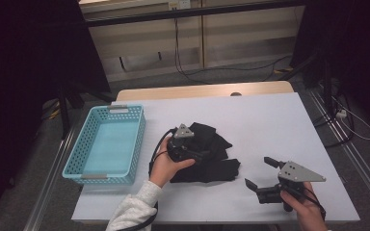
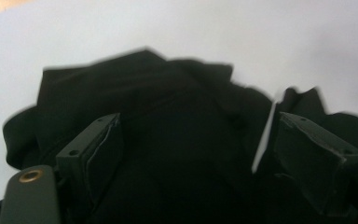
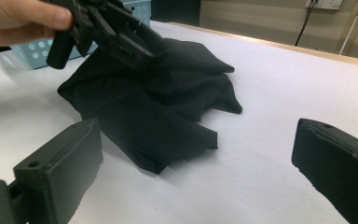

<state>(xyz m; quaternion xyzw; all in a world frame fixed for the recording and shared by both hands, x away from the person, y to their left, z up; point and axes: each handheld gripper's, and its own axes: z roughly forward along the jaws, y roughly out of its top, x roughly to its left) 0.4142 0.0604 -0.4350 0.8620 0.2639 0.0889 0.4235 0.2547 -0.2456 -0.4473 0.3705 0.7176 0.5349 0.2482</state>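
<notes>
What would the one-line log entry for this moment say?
left gripper: open, over black cloth | right gripper: open, on table, apart from cloth | basket: left of cloth

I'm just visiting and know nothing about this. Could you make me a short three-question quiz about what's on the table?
1. True or false: the crumpled black cloth lies inside the light blue plastic basket.
2. Which gripper is over the cloth: A) left gripper B) right gripper?
3. Fill in: the right gripper's jaws stand ____.

Key: 1 false, it lies on the white table sheet beside the basket; 2 A; 3 open.
</notes>
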